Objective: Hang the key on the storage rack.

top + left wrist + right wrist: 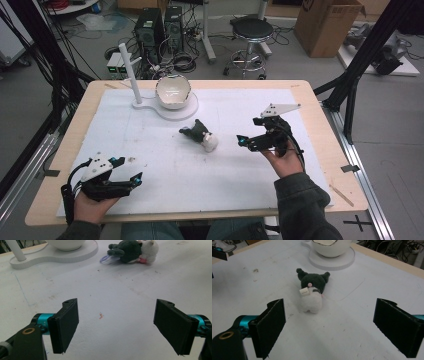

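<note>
High view overlooks the whole table (60, 150); both gripper views sit low, sharing the plush toy (132, 251) and bowl (331, 247).

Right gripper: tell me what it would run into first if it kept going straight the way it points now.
Probably the plush toy. In the right gripper view it lies on the white table centred ahead of the right gripper, whose jaws stand wide open. The bowl sits farther along that line. Depth is uncertain.
</note>
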